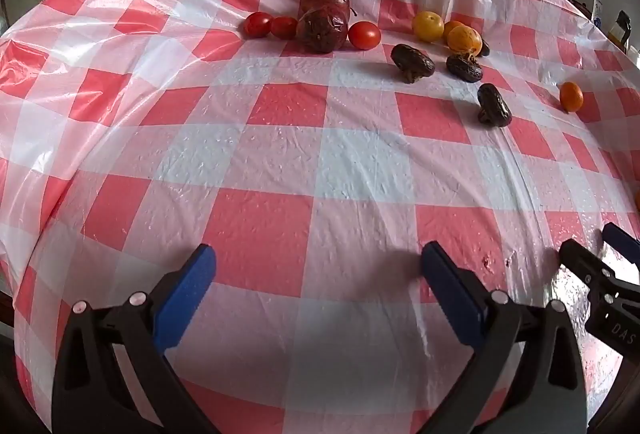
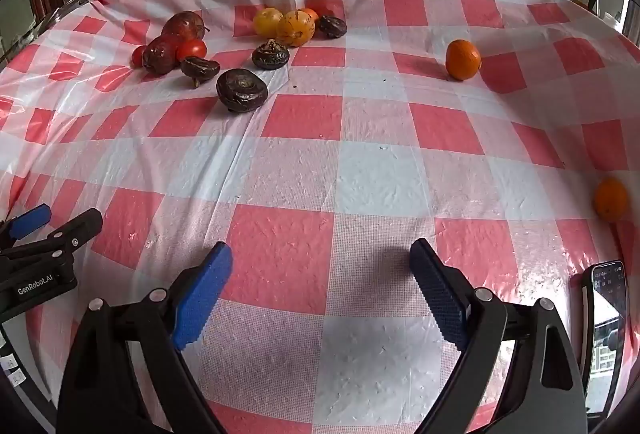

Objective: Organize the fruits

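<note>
Both jaws are spread and empty: left gripper (image 1: 318,258), right gripper (image 2: 320,254). Fruits are seen grouped by kind at the bench's (image 2: 360,174) far side; two oranges (image 2: 463,59) lie apart, presumably unsorted.

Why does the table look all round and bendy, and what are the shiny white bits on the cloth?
Left wrist view: the fisheye lens bulges the checked cloth into a dome, and window light glares white at its left edge. Right wrist view: same bulge, glare on the cloth's left side, soft shadows beside the dark fruits, black corners. The open tongs look sharp.
</note>
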